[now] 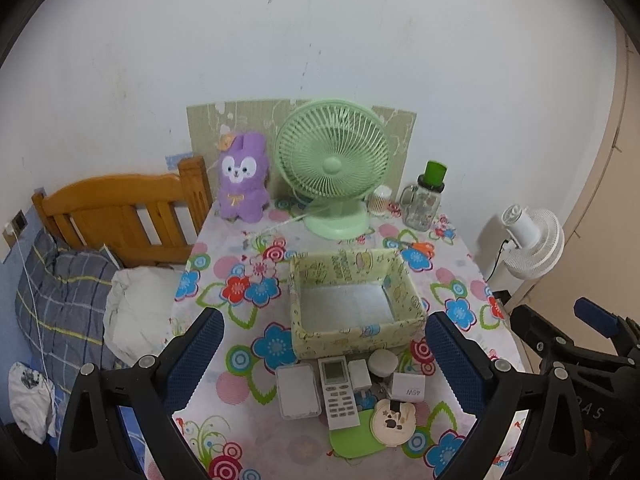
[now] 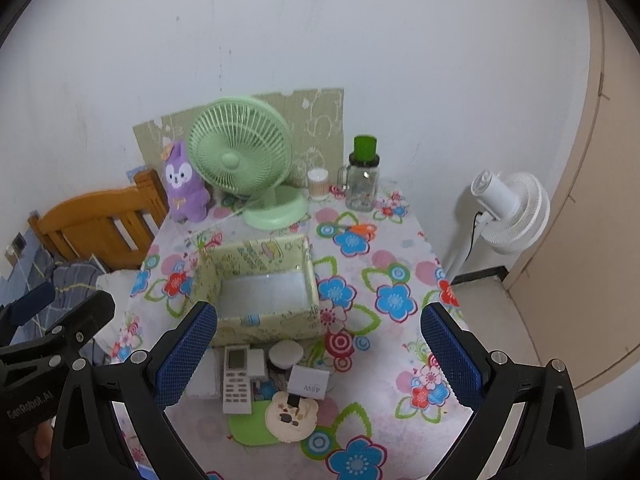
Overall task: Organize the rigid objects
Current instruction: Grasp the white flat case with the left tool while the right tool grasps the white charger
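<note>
Above the near edge of the bench [image 1: 460, 264], both claws hover with nothing in them: the left claw [image 1: 324, 344] has its blue pads spread wide apart, and the right claw [image 2: 318, 336] is spread just as wide. Between and below them lies a huddle of small hard things, close to or touching one another, just in front of the box [image 1: 356, 332]: a remote [image 1: 338, 392], a clear case [image 1: 298, 392], a white charger [image 1: 408, 387], a small white cube [image 1: 359, 374], a round white lid [image 1: 382, 362], a bear-shaped disc [image 1: 394, 420] and under it a green mat [image 1: 352, 440].

All look light and stiff. The remote is probably best pinched across its narrow sides near the middle; the smooth plastic may slip. The disc lies flat and low, so its edge would be hard to catch. The box stands empty, its mouth open upward.

A flowered cloth covers the bench; it could ruck under a dragged pad. At the back stand a green fan [image 1: 332, 160], a purple plush [image 1: 242, 180] and a glass jar [image 1: 424, 204]. A wooden bed [image 1: 120, 216] stands left, a white fan [image 2: 508, 208] right, a pale wall behind.
</note>
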Demonstrator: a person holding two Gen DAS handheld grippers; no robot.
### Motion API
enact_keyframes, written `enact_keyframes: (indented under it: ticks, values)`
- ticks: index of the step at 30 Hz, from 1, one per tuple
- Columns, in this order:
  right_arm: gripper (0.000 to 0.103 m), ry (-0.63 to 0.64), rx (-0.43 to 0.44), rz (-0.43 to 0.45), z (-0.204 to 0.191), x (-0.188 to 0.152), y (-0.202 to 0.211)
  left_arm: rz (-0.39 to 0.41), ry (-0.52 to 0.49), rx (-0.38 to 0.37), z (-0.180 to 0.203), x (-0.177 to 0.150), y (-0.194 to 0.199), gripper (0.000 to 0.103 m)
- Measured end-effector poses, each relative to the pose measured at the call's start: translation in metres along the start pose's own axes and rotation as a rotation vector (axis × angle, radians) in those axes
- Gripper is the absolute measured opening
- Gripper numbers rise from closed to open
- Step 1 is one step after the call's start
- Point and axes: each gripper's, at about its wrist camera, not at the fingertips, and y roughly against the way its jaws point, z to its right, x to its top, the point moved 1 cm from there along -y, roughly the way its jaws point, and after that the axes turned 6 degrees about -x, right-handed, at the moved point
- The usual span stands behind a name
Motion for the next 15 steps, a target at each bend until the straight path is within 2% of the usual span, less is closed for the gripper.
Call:
enact_keyframes:
  ticks: [5,15]
  values:
    - [0.103,0.033,0.004,0.006,0.0,-0.011,-0.016,-0.042,0.002,0.006,-0.004,-0.012,-0.023,0.102]
    - [0.103,0.041,0.018,-0.059,-0.001,-0.032,-0.053,-0.105,0.008,0.025,-0.012,-0.039,-0.059,0.102]
